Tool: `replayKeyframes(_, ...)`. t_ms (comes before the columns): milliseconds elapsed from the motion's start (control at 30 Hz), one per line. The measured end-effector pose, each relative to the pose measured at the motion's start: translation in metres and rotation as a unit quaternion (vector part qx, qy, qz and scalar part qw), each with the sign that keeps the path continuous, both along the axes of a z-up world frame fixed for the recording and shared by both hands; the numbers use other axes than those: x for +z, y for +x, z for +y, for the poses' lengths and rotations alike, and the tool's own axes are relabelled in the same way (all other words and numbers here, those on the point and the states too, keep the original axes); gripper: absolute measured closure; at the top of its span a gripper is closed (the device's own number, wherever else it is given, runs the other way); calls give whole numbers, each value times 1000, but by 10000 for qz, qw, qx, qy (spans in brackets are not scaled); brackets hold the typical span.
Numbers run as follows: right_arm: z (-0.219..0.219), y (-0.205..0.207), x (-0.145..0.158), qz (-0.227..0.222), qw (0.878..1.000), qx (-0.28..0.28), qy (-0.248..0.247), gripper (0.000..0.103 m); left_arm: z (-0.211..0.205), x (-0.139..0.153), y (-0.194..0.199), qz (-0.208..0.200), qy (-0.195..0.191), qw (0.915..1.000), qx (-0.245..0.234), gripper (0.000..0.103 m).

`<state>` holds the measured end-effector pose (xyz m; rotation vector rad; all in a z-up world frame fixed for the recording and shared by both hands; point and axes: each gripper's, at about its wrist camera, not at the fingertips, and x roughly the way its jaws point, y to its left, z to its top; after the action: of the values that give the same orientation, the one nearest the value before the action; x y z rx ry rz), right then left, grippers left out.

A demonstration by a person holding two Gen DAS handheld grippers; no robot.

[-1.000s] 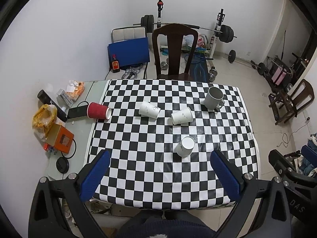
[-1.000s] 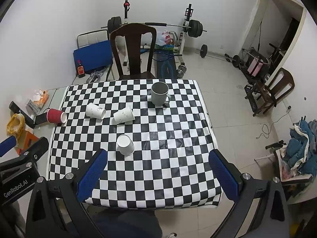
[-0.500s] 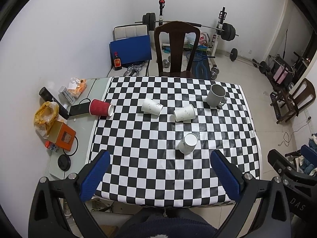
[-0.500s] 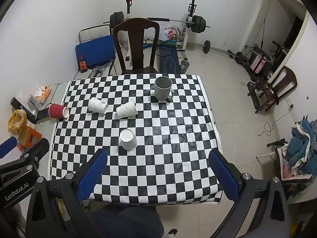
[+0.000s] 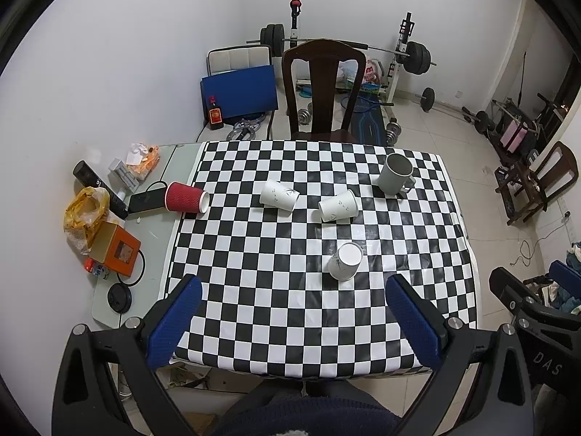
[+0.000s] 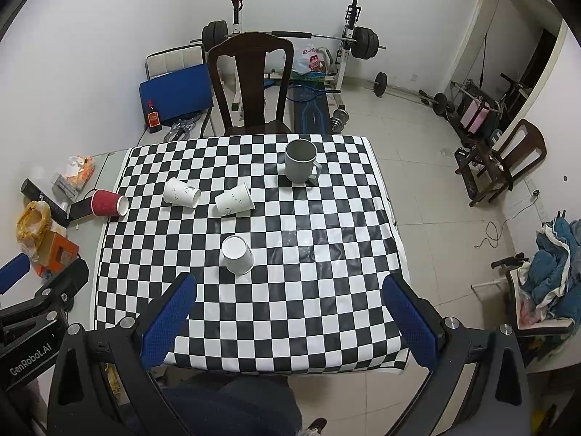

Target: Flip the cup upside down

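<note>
On the checkered table (image 5: 276,301) (image 6: 326,309) a grey mug (image 5: 395,173) (image 6: 300,160) stands upright at the far right. Two white paper cups (image 5: 279,194) (image 5: 338,205) lie on their sides mid-table; they also show in the right wrist view (image 6: 181,192) (image 6: 234,199). A third white paper cup (image 5: 345,261) (image 6: 237,254) stands upside down nearer me. A red paper cup (image 5: 186,198) (image 6: 108,202) lies on its side at the left edge. My left gripper (image 5: 294,318) and right gripper (image 6: 290,316) are both open and empty, high above the near table edge.
A dark wooden chair (image 5: 323,87) stands behind the table. A side shelf at the left holds an orange box (image 5: 115,250), a yellow bag (image 5: 85,210), a black tube (image 5: 100,189) and a phone. Weights and a bench fill the back; another chair (image 6: 508,160) stands right.
Both grippers have risen and drawn back from the table, so the table looks smaller and farther. The cups and mug have not moved. Both grippers stay open.
</note>
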<state>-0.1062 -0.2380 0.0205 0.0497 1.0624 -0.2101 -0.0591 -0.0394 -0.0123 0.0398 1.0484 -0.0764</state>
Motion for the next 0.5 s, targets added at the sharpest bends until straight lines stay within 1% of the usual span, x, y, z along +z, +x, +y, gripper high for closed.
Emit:
replayKeyframes(100, -1, 0, 0, 37, 10000, 0, -14, 0, 0, 0, 0, 13, -7, 10000, 14, 0)
replayKeyframes(133, 2, 0, -4, 46, 10000, 6, -17, 0, 0, 0, 0, 16, -7, 10000, 12, 0)
replayKeyframes(500, 1, 1, -3, 48, 10000, -5, -7, 0, 4, -2, -6, 20, 22, 10000, 3, 0)
